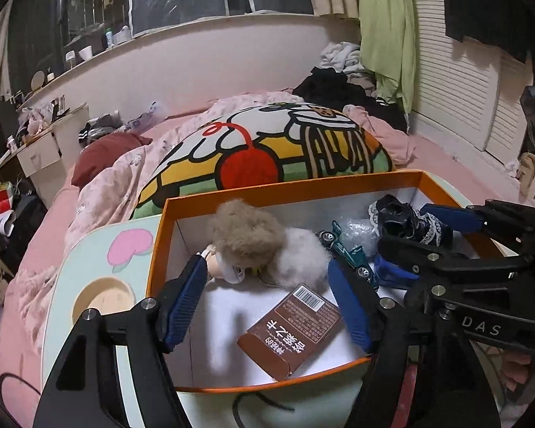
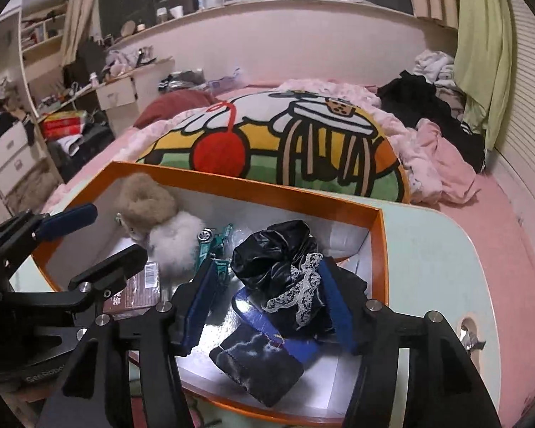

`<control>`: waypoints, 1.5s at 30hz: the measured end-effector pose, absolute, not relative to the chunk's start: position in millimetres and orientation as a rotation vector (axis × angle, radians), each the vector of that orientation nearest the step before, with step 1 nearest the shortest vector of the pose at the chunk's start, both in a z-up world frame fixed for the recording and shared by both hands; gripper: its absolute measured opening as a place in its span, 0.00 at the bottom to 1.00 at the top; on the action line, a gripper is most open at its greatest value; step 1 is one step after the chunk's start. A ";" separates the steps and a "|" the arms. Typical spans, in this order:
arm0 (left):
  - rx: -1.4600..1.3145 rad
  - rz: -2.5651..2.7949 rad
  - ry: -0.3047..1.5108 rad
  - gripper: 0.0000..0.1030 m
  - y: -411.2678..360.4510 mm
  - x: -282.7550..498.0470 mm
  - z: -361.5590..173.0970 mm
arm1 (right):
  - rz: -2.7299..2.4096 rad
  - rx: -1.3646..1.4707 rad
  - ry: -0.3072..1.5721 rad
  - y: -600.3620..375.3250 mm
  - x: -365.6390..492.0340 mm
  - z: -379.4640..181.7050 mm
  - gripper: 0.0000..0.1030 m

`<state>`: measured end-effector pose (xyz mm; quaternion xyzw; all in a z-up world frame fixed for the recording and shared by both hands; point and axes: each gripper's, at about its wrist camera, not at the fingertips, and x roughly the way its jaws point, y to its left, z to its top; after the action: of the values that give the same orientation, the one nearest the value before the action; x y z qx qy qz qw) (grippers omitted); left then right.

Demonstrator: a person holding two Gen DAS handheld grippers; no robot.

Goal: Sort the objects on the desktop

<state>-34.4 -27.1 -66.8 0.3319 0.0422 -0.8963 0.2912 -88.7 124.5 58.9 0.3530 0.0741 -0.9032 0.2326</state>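
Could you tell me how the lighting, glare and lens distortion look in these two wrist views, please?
Left wrist view: dim indoor light, strong fisheye bending of the orange box rim and dark vignetted corners; the brown carton print stays sharp. Right wrist view: a bright glare patch on the shiny box floor beside the black lace-trimmed pouch, and the room edges curve heavily.

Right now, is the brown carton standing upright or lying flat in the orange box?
Lying flat. The brown carton rests on its broad face on the white floor of the orange box, printed side and barcode facing up.
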 end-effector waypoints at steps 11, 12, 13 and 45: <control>0.861 -2.464 0.138 0.72 2.6 -13.3 -60.7 | -2.493 0.942 0.197 131.5 -56.0 60.5 0.59; 0.852 -2.476 0.154 0.72 1.7 -11.1 -58.4 | -2.502 0.898 0.162 134.8 -51.3 66.1 0.59; 0.836 -2.485 0.171 0.72 2.2 -7.0 -55.1 | -2.520 0.850 0.124 139.0 -45.2 72.6 0.60; 1.084 -2.300 0.217 0.91 48.8 35.1 -103.5 | -2.520 0.955 0.251 168.1 61.1 48.0 0.90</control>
<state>35.1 48.8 -103.5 0.4064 0.0813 -0.8624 0.2907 61.1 168.1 48.0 0.3446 0.0904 -0.9091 0.2157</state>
